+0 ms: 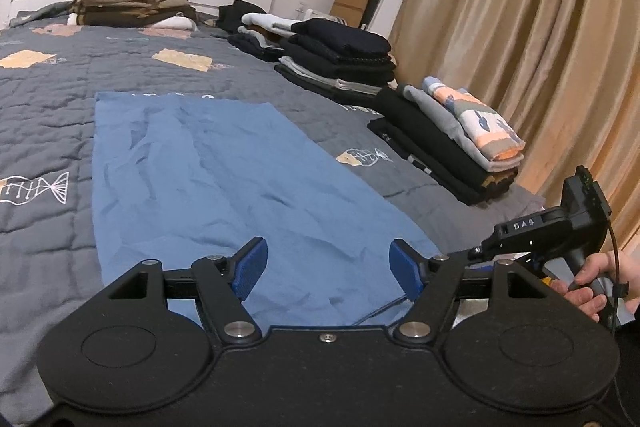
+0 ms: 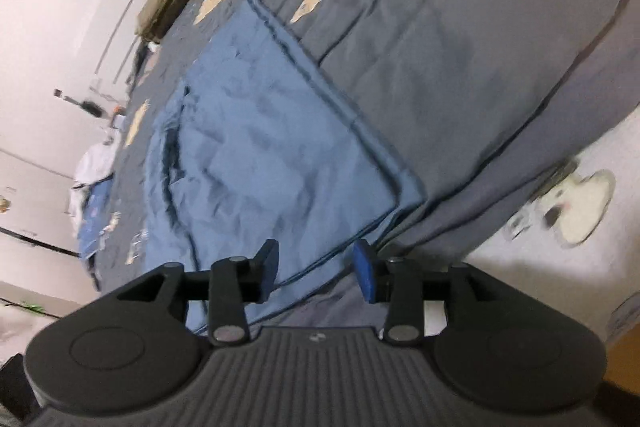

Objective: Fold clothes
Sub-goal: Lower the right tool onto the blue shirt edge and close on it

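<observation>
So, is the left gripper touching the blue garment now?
Cannot tell. In the left wrist view the open left gripper overlaps the blue garment, but neither view shows contact or a gap.

My right hand-held gripper [image 2: 316, 269] hangs with jaws apart over the near corner of the blue garment [image 2: 260, 155], gripping nothing; the cloth lies flat and creased on the grey quilted bed [image 2: 440, 67], a pale slipper [image 2: 580, 207] on the floor beside
</observation>
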A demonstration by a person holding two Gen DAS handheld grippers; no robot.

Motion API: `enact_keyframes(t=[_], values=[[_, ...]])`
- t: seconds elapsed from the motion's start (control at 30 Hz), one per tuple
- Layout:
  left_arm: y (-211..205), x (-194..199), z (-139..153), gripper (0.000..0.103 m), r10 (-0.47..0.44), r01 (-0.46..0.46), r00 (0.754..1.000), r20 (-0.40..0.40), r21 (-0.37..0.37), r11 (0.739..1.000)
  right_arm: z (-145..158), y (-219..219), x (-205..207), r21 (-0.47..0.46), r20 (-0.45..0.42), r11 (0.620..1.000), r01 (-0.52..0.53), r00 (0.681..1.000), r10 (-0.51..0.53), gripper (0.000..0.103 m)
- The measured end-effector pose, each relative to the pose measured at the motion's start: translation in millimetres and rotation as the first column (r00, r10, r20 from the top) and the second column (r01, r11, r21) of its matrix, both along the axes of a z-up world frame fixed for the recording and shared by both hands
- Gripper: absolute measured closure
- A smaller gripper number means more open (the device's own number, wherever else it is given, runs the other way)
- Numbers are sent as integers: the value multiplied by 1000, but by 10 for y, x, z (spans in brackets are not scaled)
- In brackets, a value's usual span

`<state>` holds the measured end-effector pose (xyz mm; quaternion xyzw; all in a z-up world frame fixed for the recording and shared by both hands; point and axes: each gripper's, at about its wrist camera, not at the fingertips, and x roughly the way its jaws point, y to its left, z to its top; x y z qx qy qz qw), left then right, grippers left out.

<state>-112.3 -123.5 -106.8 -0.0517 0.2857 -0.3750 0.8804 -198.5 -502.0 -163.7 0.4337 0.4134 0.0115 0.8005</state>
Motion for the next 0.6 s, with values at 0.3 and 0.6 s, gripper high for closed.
enact_keyframes(t=[0.3, 0.6], values=[[-40, -17, -28, 36, -10, 10, 1000, -7, 10, 1000, -150, 76, 185, 43, -25, 999, 7, 1000, -6, 60], [-35, -11, -28, 36, -7, 7, 1000, -13, 6, 1000, -294, 57, 216, 56, -71, 998, 22, 997, -18, 58]])
